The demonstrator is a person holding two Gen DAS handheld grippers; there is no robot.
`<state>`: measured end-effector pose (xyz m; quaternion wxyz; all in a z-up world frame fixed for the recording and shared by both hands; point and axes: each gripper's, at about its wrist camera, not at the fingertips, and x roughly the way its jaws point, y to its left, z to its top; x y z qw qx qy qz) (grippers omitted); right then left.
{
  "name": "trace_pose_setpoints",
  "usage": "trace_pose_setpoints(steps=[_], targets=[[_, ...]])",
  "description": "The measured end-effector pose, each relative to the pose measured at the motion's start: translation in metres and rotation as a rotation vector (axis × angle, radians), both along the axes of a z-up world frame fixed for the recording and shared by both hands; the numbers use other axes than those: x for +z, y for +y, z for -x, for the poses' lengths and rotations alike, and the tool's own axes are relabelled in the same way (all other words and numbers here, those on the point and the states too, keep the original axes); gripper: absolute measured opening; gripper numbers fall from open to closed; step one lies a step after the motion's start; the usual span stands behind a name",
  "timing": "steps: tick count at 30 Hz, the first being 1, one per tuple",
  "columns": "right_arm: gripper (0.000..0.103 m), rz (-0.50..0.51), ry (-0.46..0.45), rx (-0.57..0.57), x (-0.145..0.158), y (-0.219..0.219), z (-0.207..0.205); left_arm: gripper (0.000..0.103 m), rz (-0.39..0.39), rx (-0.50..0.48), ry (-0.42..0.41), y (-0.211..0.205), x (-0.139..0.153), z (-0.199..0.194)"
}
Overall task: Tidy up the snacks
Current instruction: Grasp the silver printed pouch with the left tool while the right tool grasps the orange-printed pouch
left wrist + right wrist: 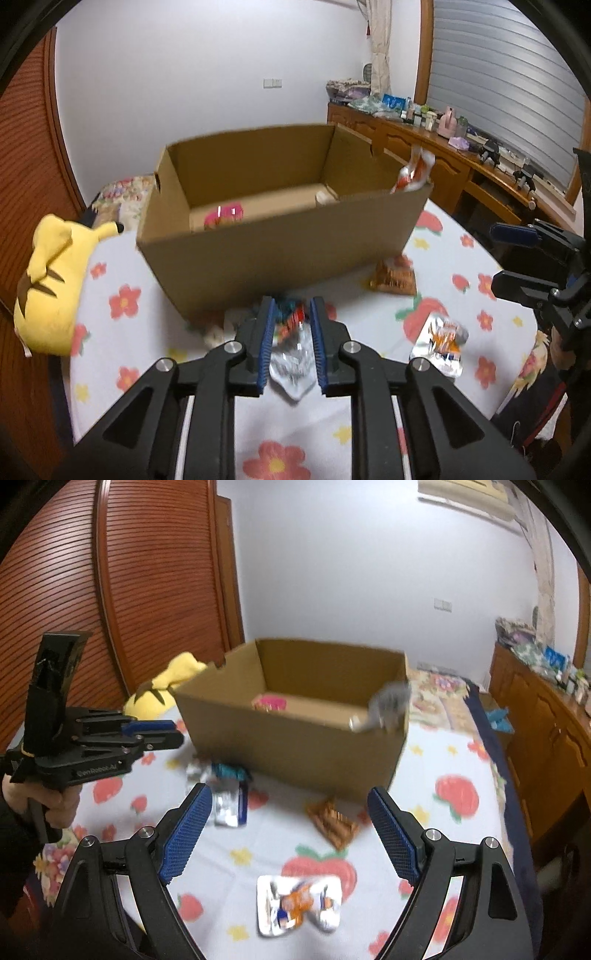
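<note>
- Closest to the left wrist camera, the left hand-held gripper [291, 314] is seen with its blue-padded fingers [266, 343] clamped on a crinkled silver snack packet [291, 354], which is held between the pads above the flowered bedsheet [122, 369].
- From the right wrist camera, the right hand-held gripper [290, 805] is seen with its blue pads [186, 838] spread wide apart and nothing between them.
- Just below the open right hand-held gripper, a white and orange snack packet [299, 904] is laid flat on the bedsheet, printed with strawberries and flowers.
- A brown, ridged snack packet [332, 821] is seen on the sheet just in front of the box's near right corner.
- A silver and blue packet [231, 805] and a teal one [229, 771] are lying close together near the box's front left.
- An open cardboard box [280, 251] is set on the bed beyond both tools; a pink packet [223, 216] is visible on its floor.
- A blurred red and white packet [413, 173] is caught at the box's right-hand rim; whether it is touching the rim cannot be told.
- A yellow plush toy [51, 284] is resting to the left of the box, beside a slatted wooden door [147, 572].
- A wooden sideboard [424, 147], crowded with small items, is lined along the right wall.
</note>
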<state>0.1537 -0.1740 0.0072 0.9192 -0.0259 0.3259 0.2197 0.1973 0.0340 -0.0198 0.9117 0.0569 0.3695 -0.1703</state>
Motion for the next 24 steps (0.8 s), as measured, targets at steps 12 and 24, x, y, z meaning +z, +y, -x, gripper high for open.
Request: trace_pose_setpoints(steps=[12,24], targets=[[0.088,0.073,0.134,-0.003,-0.081,-0.001,0.009,0.038,-0.012,0.026,0.074,0.007,-0.059,0.01],[0.09,0.113,0.175,-0.006,-0.113,0.003,0.011,0.039,-0.012,0.044,0.104,0.009,-0.079,0.008]])
